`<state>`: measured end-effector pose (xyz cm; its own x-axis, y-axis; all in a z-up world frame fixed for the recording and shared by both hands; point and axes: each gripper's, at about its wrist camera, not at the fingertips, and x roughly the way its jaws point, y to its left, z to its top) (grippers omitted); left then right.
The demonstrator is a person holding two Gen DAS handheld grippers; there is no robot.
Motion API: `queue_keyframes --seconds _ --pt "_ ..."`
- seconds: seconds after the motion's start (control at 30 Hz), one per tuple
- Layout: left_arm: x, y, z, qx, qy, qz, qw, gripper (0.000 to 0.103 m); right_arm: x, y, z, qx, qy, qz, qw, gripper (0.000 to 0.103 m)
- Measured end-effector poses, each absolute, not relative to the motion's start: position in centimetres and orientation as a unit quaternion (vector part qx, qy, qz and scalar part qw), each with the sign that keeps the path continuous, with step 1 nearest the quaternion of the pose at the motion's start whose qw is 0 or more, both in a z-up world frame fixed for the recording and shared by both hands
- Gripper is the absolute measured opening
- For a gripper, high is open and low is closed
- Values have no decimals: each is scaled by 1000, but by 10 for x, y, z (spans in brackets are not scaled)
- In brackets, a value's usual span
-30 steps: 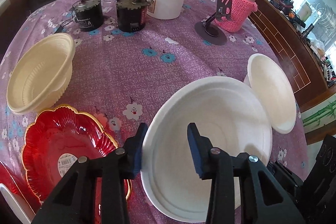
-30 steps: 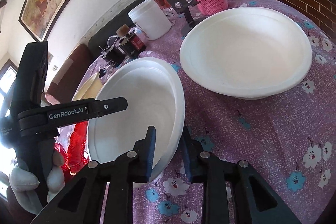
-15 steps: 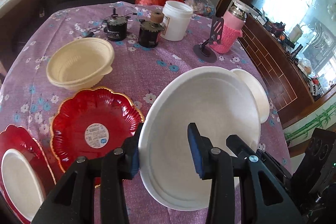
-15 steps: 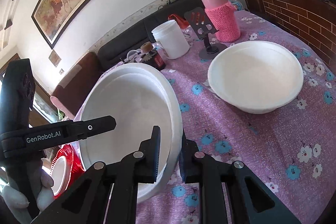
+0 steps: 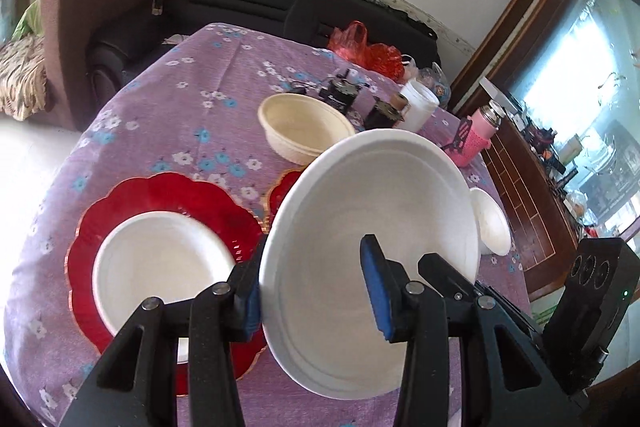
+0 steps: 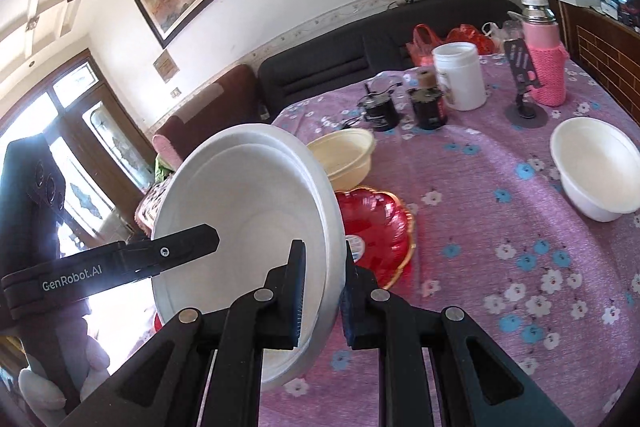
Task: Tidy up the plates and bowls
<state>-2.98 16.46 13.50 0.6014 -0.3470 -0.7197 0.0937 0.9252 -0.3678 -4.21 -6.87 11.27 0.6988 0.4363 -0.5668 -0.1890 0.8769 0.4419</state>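
A large white bowl (image 5: 372,227) hangs tilted above the purple flowered table (image 5: 180,107). My right gripper (image 6: 322,259) is shut on its rim (image 6: 332,227). My left gripper (image 5: 312,259) straddles the opposite rim, one pad outside and one against the inner wall, and its jaws are opening slightly. Its inner finger (image 6: 180,247) shows across the bowl in the right wrist view. Below left lies a red scalloped plate (image 5: 168,195) carrying a white dish (image 5: 160,267). A second red plate (image 6: 376,227) lies just beyond the held bowl. A cream bowl (image 6: 344,155) and a small white bowl (image 6: 596,167) rest farther off.
At the table's far side stand two black motors (image 6: 380,111), a white tub (image 6: 460,79), a phone stand (image 6: 524,95) and a pink-sleeved flask (image 6: 546,67). A black sofa (image 5: 260,3) runs behind, and a wooden cabinet (image 5: 532,187) lines the right.
Both grippers have risen and swung left with the white bowl, which has tipped more steeply. The red plate with the white dish has come into the left wrist view.
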Motion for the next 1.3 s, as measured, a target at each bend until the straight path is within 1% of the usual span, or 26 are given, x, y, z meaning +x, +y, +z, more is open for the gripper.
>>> queue_keyframes --seconds 0.2,0.4,0.93,1.3 --pt "-45 238 121 -198 424 -83 880 41 -36 3 106 144 375 212 891 17" --pt "-47 283 100 -233 429 -63 870 41 -27 53 93 113 398 227 882 17" --pt "-25 306 58 -259 463 -49 847 41 6 83 58 96 447 212 863 17" --pt "-15 307 54 -259 464 -41 846 42 12 92 52 77 451 213 863 17"
